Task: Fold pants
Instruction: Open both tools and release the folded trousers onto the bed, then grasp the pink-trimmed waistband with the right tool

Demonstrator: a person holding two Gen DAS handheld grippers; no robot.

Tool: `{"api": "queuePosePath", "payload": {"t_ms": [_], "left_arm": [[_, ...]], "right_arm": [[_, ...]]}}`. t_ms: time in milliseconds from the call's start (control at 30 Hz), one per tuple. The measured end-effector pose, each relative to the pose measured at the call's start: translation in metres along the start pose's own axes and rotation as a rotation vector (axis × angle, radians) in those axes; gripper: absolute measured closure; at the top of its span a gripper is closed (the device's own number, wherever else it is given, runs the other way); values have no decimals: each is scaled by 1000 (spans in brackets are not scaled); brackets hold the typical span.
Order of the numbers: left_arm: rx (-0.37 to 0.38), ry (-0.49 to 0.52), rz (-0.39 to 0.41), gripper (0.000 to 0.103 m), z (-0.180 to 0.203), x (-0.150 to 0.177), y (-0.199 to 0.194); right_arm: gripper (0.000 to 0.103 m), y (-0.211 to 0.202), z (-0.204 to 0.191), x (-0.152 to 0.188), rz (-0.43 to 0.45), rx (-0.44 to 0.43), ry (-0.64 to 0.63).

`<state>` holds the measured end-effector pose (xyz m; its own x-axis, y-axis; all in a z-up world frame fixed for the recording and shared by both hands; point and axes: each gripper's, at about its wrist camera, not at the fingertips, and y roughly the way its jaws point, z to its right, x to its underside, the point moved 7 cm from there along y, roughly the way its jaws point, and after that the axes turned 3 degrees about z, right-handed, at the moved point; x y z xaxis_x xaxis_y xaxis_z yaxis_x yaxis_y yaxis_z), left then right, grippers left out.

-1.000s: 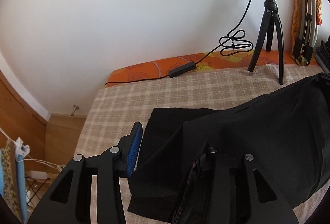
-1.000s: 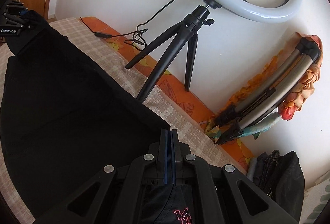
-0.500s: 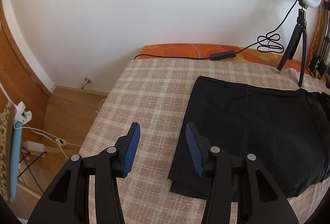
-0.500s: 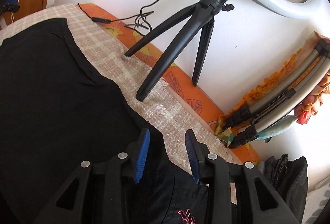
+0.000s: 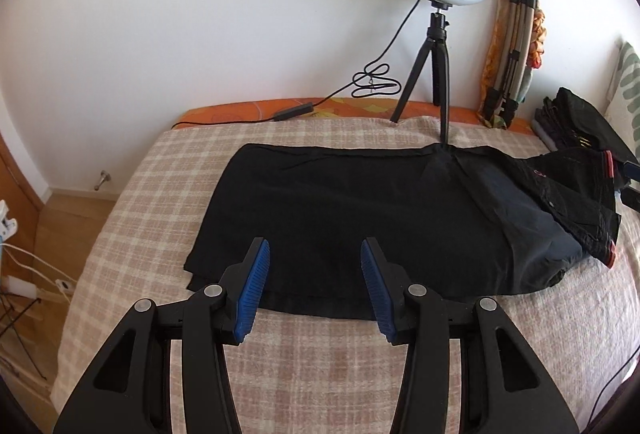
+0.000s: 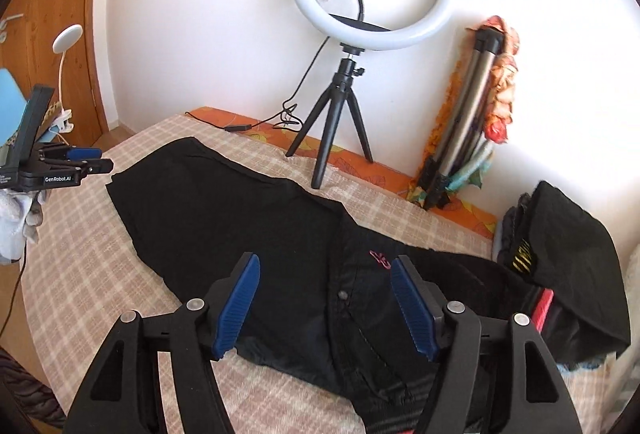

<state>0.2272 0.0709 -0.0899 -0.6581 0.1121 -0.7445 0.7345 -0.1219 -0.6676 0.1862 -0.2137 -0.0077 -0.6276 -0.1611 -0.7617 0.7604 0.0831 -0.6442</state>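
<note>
Left wrist view, left claw spread, empty, above hem of black pants lying flat on bed, right claw just opened wide, waistband released, both pulled back since earlier.

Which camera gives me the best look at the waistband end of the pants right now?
The right wrist view. The waistband lies just beyond the open right gripper, with its button, pink logo and red trim showing. In the left wrist view the waistband sits far off at the right edge, small and bunched.
</note>
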Motion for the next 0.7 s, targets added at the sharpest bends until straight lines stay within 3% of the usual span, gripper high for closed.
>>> {"api": "queuePosePath", "payload": {"t_ms": [300, 333, 367, 400, 433, 700], "left_arm": [[169, 163, -8, 57, 116, 15, -21], [186, 175, -10, 57, 127, 17, -21], [201, 182, -12, 57, 137, 19, -20], [211, 189, -17, 57, 147, 21, -19], [220, 203, -29, 57, 156, 25, -16], [198, 283, -72, 57, 193, 36, 24]], "right_arm": [[31, -58, 104, 102, -73, 168, 273], [35, -57, 111, 110, -91, 170, 283], [41, -55, 117, 118, -112, 164, 296], [57, -54, 120, 127, -132, 141, 310], [66, -50, 122, 132, -146, 113, 319], [70, -2, 88, 143, -235, -54, 217]]}}
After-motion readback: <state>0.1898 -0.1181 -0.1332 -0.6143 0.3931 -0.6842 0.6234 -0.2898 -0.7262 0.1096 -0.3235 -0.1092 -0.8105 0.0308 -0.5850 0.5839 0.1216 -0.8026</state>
